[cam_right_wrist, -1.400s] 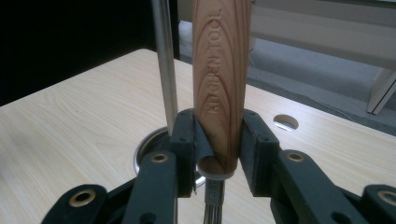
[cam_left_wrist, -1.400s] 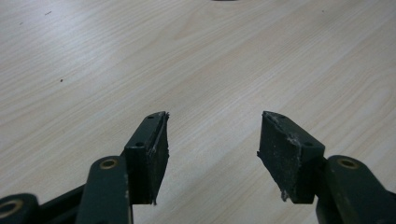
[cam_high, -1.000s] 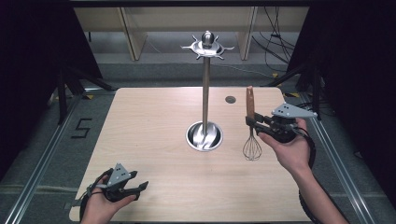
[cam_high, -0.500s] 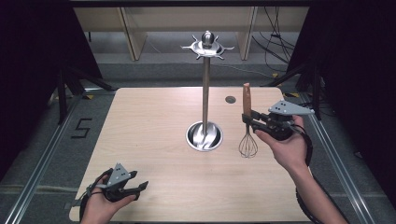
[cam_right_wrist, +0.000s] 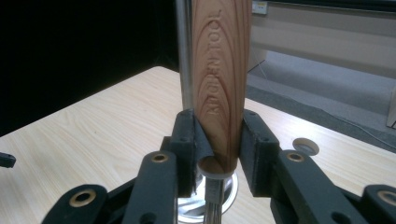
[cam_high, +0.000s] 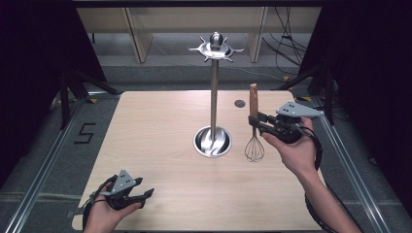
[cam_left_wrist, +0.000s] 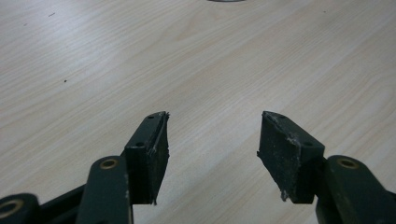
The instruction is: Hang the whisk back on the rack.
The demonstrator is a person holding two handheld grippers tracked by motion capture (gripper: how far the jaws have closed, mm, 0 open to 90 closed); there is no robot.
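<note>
A person's right gripper [cam_high: 256,121] clamps the wooden handle of a whisk [cam_high: 253,136] and holds it upright, the handle rising above the jaws and the wire loops hanging below them, just beside the round base of a metal stand [cam_high: 213,141] on the wooden table [cam_high: 155,126]. Seen from the right gripper view, the two black jaws press the handle's lower end from either side; the printed lettering runs up the wood, its top cut off by the frame, and the wire loops drop out of sight beneath the jaws. The stand's thin pole rises directly behind the handle, mostly hidden by it, and whether the whisk's wires touch the table cannot be made out from above. A small round hole [cam_high: 239,103] in the tabletop lies beyond the jaws. The left gripper [cam_high: 141,194] rests low at the near edge of the table, well apart from the whisk, its jaws standing wide with nothing but bare wood between them; the left hand [cam_high: 104,213] is partly cut off by the bottom edge.
</note>
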